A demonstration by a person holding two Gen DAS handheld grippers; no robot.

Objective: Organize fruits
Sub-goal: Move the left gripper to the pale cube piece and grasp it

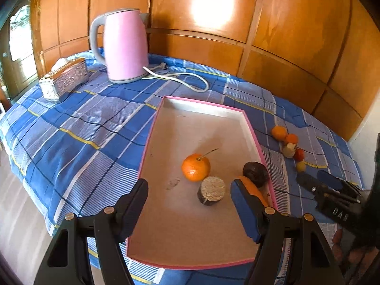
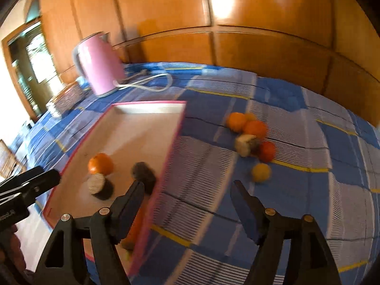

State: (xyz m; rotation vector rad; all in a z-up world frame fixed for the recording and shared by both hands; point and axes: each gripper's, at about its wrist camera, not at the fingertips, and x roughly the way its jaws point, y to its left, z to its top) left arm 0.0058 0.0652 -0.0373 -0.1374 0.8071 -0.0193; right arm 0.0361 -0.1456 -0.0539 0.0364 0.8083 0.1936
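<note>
A pink-rimmed tray (image 1: pixel 249 128) lies on the blue checked cloth. In it are an orange (image 1: pixel 196 167), a cut dark fruit half with a pale face (image 1: pixel 211 190), a whole dark fruit (image 1: pixel 256 173) and a carrot (image 1: pixel 253 190) by the right rim. My left gripper (image 1: pixel 188 204) is open and empty over the tray's near half. Loose fruits (image 2: pixel 251 137) lie in a cluster on the cloth right of the tray: oranges, a pale cut piece, a red one, a yellow one (image 2: pixel 260 172). My right gripper (image 2: pixel 187 204) is open and empty above the cloth, near the tray's right rim (image 2: pixel 171 147).
A pink kettle (image 1: pixel 124 47) with a white cord (image 1: pixel 180 77) stands at the back of the table. A silver tissue box (image 1: pixel 65 78) sits at the back left. Wooden panelling runs behind. The table's left edge drops to the floor.
</note>
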